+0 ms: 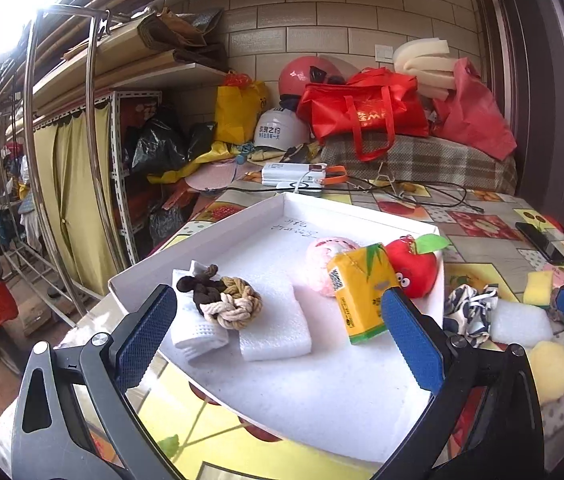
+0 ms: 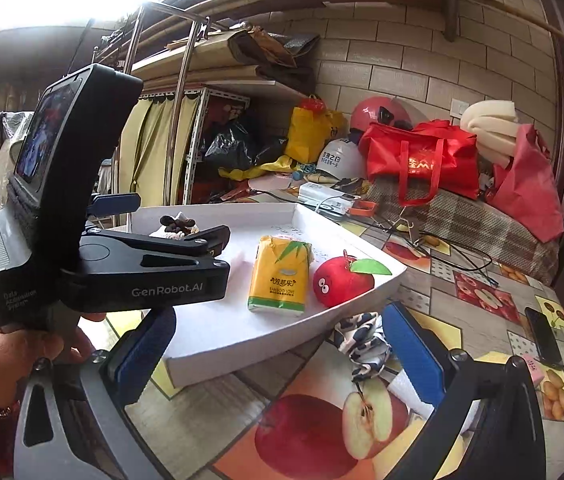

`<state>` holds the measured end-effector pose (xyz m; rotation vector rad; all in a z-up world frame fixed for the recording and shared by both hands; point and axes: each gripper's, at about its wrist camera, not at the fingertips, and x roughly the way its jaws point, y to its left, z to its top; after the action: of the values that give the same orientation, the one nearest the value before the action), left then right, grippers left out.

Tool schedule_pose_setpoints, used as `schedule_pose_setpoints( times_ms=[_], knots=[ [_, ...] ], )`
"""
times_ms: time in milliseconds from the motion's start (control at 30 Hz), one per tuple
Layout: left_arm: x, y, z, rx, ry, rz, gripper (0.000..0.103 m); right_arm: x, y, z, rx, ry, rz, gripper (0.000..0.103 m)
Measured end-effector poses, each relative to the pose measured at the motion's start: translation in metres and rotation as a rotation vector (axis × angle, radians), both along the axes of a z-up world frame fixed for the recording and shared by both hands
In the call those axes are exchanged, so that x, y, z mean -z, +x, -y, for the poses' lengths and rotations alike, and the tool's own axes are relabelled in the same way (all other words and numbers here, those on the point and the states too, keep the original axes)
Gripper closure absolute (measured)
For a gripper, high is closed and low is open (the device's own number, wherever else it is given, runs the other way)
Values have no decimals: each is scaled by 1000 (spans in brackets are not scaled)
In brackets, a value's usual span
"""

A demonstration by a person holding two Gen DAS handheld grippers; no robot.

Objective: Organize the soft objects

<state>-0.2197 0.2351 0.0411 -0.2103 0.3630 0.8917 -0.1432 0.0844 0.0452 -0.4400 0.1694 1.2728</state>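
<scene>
The left gripper [image 1: 282,336] is built of dark grey-black arms carrying long blue pads [image 1: 145,334] with a fine diamond texture, round silver screws set just behind each pad and triangular cut-outs further back. The right gripper [image 2: 282,356] matches it in blue pads and silver screws. Seen from the right wrist, the left unit's black body reads "GenRobot.AI" in pale lettering, topped by a small lit screen. A bare hand [image 2: 13,344] wears a thin chain bracelet.

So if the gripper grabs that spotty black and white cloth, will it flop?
Probably. The spotty cloth lies crumpled in loose folds on the table, so it should droop and hang. It looks thin, likely light, and won't roll.
</scene>
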Motion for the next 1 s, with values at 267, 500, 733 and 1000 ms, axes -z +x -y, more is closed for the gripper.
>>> schedule_pose_setpoints(
  times_ms=[267,500,733,1000],
  knots=[
    [-4,20,56,133,-31,-9,0,0,39,51,37,-36,-106,0],
    [-4,37,82,187,-87,-3,0,1,54,91,128,-64,-71,0],
    [-4,45,97,189,-103,-63,0,-2,136,153,423,32,-238,0],
    [-11,52,130,165,-21,-133,0,-3,190,186,615,160,-343,0]
  ],
)
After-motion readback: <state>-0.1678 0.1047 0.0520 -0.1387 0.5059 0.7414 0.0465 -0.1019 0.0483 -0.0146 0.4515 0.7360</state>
